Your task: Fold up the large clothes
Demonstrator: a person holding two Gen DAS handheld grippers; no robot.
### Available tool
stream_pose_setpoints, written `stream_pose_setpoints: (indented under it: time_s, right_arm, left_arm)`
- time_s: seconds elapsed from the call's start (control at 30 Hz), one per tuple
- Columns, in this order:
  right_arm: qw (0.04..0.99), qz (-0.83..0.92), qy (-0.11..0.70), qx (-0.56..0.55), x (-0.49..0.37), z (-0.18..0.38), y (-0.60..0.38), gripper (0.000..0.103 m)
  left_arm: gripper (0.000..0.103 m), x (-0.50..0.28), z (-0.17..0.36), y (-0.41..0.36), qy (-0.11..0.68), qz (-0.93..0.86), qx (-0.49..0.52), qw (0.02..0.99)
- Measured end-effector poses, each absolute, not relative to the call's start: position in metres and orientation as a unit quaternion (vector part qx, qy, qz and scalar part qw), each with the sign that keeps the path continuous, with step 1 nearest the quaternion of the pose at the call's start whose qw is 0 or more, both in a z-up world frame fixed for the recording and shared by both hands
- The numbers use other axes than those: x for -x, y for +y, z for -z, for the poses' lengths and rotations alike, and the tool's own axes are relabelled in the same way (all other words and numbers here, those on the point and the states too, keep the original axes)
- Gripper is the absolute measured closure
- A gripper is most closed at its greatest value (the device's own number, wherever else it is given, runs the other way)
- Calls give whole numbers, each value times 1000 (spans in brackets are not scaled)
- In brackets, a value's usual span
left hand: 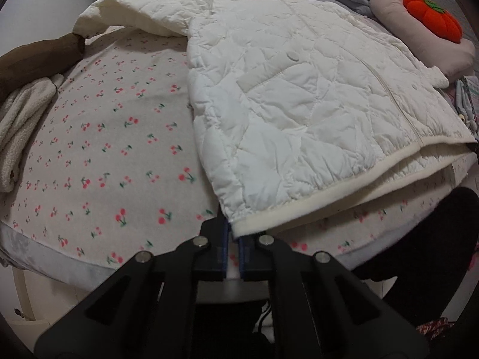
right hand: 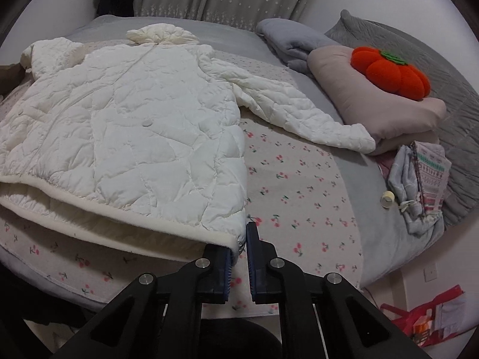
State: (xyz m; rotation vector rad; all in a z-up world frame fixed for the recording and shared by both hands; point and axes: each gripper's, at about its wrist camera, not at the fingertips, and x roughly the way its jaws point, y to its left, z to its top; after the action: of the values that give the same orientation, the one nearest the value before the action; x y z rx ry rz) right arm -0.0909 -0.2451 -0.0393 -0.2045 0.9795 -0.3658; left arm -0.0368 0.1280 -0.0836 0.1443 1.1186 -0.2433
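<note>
Quilted matt jacket (left hand: 299, 104) — fleecy cherry-print blanket (left hand: 119, 149)

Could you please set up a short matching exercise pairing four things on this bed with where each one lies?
Things:
1. white quilted jacket
2. orange pumpkin cushion
3. right hand-held gripper
4. jacket sleeve

Places:
A. on top of the beige pillow
B. at the jacket's hem corner
C. stretched out toward the pillow
D. spread flat on the cherry-print blanket

Pairs: 1-D, 2-A, 3-B, 4-C
</note>
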Motion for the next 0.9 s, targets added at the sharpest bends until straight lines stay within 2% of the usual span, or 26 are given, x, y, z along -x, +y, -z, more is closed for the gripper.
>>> stream_pose_setpoints:
  time_s: [0.2, 0.27, 0.3, 0.33, 0.37, 0.4, 0.43, 0.5, 0.63, 0.77, 0.9]
  right_arm:
    - [846, 154, 506, 64, 108, 49, -266, 94]
    - [841, 115, 527, 43, 114, 51, -262, 84]
    - [839, 101, 534, 39, 117, 50, -260, 74]
    - [841, 83, 534, 27, 122, 45, -262, 59]
    - [847, 61, 529, 8, 127, 38, -265, 50]
    - [853, 48, 519, -7, 131, 30, -268, 34]
    - [861, 45, 507, -14, 135, 20, -272, 26]
    - [872, 50, 486, -21, 137, 2, -280, 20]
    - [887, 58, 457, -27, 118, -22, -286, 17]
    - [893, 28, 449, -24, 76, -26, -279, 17]
    - [887, 6, 462, -6, 45, -16, -265, 17]
  left_arm:
    - [95, 59, 104, 108, 569, 152, -76, 805]
    - [91, 60, 100, 112, 570, 167, -56, 803]
    - [80, 58, 96, 117, 573, 173, -36, 800]
    - [58, 57, 92, 125, 578, 179, -11, 796]
    - [44, 55, 86, 135, 584, 188, 21, 790]
    - [30, 54, 79, 144, 579, 194, 54, 790]
    - [30, 53, 71, 152, 569, 197, 76, 795]
    - [28, 46, 58, 166, 560, 203, 97, 797]
    - [17, 17, 33, 188, 524, 187, 121, 822]
    - [17, -8, 18, 200, 528, 184, 155, 814]
    - [17, -11, 15, 192, 529, 215, 96, 816]
